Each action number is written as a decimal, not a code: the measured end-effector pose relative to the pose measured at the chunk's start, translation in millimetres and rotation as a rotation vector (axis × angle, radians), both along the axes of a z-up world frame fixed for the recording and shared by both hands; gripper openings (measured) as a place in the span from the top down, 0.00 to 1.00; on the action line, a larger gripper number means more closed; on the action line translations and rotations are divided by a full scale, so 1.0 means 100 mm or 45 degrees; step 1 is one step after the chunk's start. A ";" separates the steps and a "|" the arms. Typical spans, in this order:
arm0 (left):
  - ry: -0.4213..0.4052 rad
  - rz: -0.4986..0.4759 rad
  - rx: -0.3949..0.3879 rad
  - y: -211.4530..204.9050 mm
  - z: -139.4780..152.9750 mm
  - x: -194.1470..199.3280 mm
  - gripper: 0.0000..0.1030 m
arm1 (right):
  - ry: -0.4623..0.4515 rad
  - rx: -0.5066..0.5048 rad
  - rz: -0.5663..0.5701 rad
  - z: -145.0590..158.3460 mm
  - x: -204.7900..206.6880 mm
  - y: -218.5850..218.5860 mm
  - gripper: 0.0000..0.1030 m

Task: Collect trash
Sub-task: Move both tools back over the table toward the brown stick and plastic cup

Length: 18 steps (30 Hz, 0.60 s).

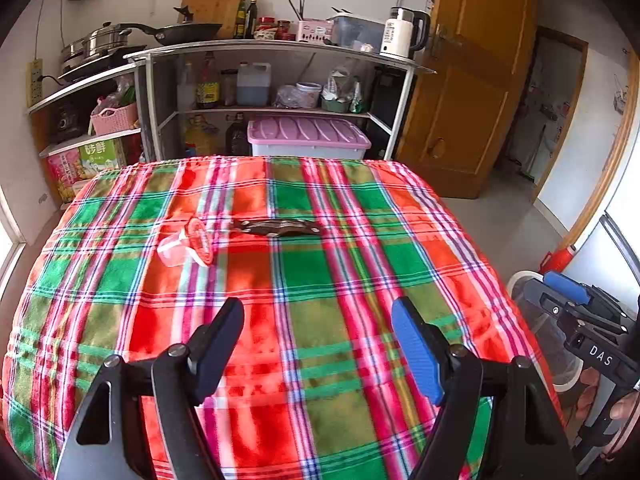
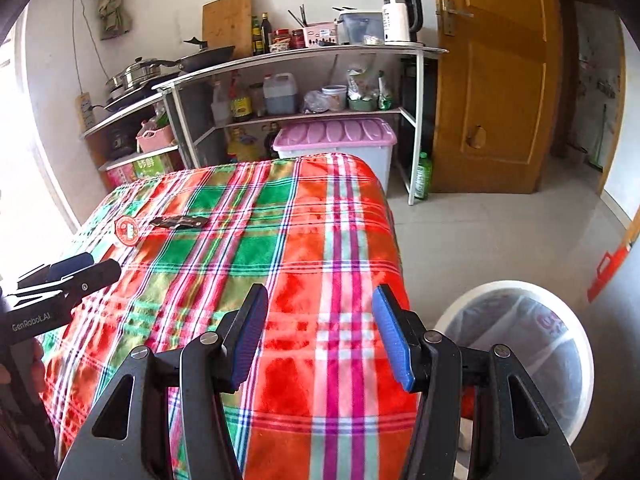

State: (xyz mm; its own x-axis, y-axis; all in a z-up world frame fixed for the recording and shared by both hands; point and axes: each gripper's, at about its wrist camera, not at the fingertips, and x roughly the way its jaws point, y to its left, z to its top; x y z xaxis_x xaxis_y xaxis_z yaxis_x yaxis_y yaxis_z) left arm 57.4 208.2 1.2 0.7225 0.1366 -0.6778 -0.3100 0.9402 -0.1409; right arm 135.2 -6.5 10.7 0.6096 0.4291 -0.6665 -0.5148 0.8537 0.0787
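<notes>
Though lined, white bin [image 2: 576, 344] beside table [image 2: 280, 248]

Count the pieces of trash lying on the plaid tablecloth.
2. A clear plastic cup with a red peeled lid lies toward the far left of the tablecloth; a dark crumpled wrapper lies just right of it. Nothing else shows on the cloth.

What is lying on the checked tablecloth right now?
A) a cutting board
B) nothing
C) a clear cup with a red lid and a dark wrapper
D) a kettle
C: the clear cup and the dark wrapper lie side by side on the tablecloth.
</notes>
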 end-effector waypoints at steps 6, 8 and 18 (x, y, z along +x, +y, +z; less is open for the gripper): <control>0.029 0.107 0.019 0.40 -0.09 -0.04 0.22 | 0.028 -0.005 0.082 -0.08 0.09 0.36 0.46; 0.040 0.121 0.005 0.53 -0.14 -0.02 0.22 | 0.041 -0.009 0.108 -0.11 0.12 0.49 0.46; 0.085 0.202 -0.011 1.00 -0.28 0.08 0.20 | 0.073 -0.072 0.265 -0.24 0.27 1.20 0.46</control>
